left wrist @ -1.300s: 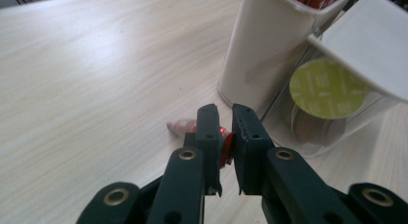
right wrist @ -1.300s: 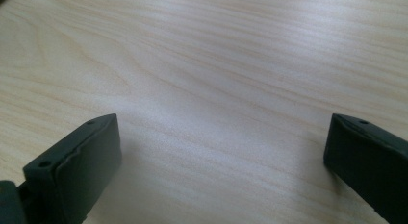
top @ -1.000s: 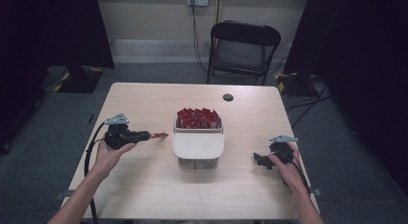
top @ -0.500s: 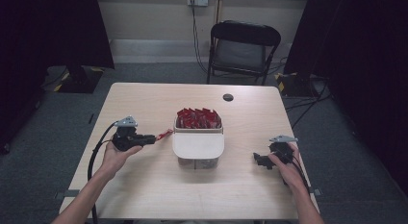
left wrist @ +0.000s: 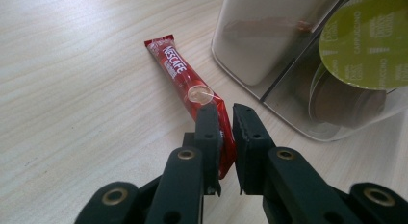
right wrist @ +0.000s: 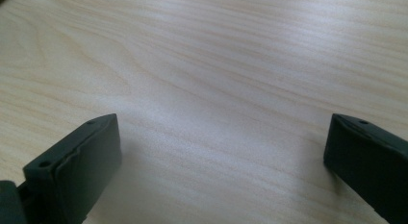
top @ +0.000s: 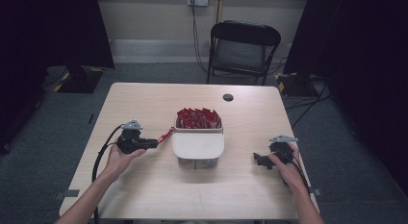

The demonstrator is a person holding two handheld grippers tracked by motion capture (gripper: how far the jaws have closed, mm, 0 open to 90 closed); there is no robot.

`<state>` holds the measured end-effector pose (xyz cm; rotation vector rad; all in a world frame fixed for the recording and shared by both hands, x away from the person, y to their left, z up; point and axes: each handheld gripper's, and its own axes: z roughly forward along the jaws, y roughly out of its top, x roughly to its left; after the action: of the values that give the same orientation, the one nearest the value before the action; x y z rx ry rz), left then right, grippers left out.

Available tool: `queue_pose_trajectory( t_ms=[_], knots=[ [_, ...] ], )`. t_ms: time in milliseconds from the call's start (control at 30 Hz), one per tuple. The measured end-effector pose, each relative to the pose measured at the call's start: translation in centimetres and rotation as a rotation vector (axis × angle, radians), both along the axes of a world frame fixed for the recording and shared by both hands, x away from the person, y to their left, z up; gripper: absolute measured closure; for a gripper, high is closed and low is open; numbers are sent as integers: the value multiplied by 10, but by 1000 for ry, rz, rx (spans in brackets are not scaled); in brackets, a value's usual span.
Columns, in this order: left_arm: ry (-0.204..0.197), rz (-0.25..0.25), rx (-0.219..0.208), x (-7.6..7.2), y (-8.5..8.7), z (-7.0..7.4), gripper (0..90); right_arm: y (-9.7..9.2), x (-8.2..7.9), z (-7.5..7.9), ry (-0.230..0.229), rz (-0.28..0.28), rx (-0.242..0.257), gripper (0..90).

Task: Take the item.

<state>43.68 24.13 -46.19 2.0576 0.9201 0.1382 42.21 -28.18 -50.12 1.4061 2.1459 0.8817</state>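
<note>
The pale wooden table [top: 144,104] carries a clear plastic organiser box [top: 198,146] at its middle, with a white curved front and a back compartment packed with upright red sachets [top: 198,118]; a small black round disc [top: 228,97] lies beyond it. In the left gripper view a green-lidded coffee capsule [left wrist: 369,39] sits inside the box's clear wall. The left claw [top: 158,143] has travelled rightward across the table since the earlier frames and now sits lower and closer to the box's left side. Its jaws are pressed almost together on the near end of a long red Nescafe stick sachet [left wrist: 185,77]; the sachet's far end points away over the table, and in the high view it reaches up toward the box's rim. The right claw [top: 259,160] is where it was a second ago, low over the table right of the box, jaws spread wide with bare wood between them.
</note>
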Motion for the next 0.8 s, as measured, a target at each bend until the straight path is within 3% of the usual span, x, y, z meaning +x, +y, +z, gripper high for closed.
queue_pose_trajectory(
  t_ms=[400,567,800],
  knots=[
    [32,-6,-3,3,-4,-4,761,0,0,0,-1,1,-1,0],
    [17,-2,-19,2,-3,-1,623,0,0,0,0,1,-1,0],
    [3,28,9,3,-3,0,395,0,0,0,0,1,-1,0]
  ],
)
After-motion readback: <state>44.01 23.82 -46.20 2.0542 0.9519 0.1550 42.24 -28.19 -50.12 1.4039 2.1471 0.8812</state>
